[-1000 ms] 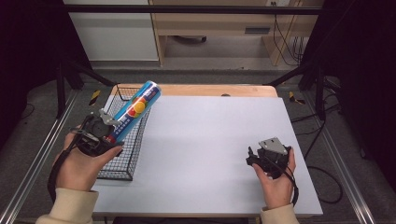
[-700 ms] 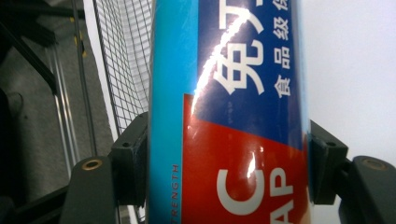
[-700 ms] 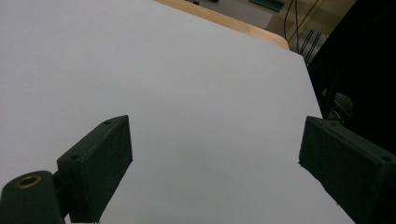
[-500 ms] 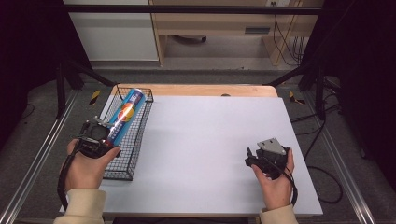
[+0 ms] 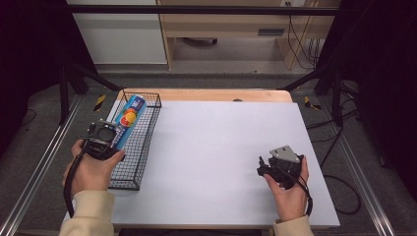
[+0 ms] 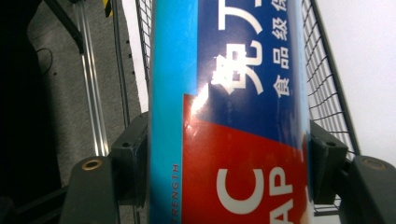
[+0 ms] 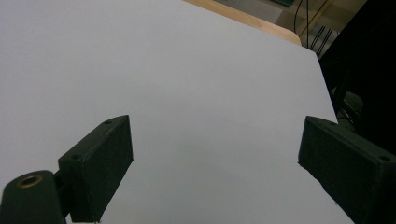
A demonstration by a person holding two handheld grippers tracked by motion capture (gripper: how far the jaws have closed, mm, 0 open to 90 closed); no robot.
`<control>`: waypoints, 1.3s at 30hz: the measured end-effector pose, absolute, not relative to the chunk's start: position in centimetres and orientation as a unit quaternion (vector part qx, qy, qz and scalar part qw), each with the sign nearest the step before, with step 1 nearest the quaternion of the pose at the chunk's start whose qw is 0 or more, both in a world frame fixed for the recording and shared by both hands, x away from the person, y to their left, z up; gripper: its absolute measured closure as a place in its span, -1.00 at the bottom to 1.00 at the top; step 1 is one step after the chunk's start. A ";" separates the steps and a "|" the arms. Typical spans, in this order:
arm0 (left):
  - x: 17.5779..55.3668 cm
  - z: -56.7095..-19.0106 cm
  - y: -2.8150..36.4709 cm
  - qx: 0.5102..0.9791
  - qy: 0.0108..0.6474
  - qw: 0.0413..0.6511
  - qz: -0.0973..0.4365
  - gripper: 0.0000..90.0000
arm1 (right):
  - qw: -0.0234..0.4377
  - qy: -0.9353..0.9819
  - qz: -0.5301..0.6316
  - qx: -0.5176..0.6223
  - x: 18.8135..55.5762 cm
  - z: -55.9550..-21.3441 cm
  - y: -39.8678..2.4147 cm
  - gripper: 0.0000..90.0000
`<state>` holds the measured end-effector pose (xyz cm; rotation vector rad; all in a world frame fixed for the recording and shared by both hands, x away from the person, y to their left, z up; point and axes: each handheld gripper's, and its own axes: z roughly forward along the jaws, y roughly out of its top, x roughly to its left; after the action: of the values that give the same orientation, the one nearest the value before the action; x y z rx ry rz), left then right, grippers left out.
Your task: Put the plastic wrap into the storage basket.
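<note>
A long blue box (image 5: 128, 118) with a red and orange logo is clamped in my left gripper (image 5: 109, 140), which is shut on its near end. It hangs over the black wire basket (image 5: 147, 129) at the table's left edge, its far end pointing away from me. In the left gripper view the blue box (image 6: 229, 107) stands between both jaws, with the wire basket (image 6: 327, 79) behind it. My right gripper (image 5: 265, 167) rests low over the white table (image 5: 221, 147) at the front right, open and holding nothing. The right gripper (image 7: 215, 154) faces bare white table (image 7: 187, 70).
A wooden strip (image 5: 216, 95) runs along the table's far edge. Metal rails (image 5: 44, 162) flank the table on the left and right. Cables (image 5: 339, 196) lie on the floor to the right. A cabinet and shelf (image 5: 216, 24) stand beyond the table.
My left gripper has swung the blue box leftward and lowered it, from tilted over the table's inner side to lying along the basket. The right gripper has stayed put.
</note>
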<state>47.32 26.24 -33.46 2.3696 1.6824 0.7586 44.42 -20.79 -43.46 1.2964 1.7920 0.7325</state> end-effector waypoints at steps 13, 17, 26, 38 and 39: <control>48.5 -35.8 26.8 0.789 0.571 0.043 0.220 -0.29 | 0.390 0.710 0.288 0.511 44.5 -43.5 -20.8 -0.77; 48.8 -35.9 26.6 0.792 0.570 0.034 0.218 -0.29 | 0.388 0.711 0.287 0.510 44.5 -43.6 -20.8 -0.77; 49.2 -35.9 26.5 0.793 0.572 0.028 0.210 -0.29 | 0.389 0.713 0.287 0.508 44.5 -43.6 -20.8 -0.77; 49.7 -36.6 26.1 0.800 0.559 -0.006 0.216 -0.29 | 0.388 0.717 0.286 0.504 44.5 -43.6 -20.6 -0.77; 49.7 -36.8 26.1 0.800 0.559 -0.009 0.218 -0.29 | 0.388 0.717 0.285 0.504 44.5 -43.6 -20.6 -0.77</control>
<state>49.72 26.08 -36.77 2.5272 1.7661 0.6896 44.49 -20.57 -43.62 1.2813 1.8245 0.7255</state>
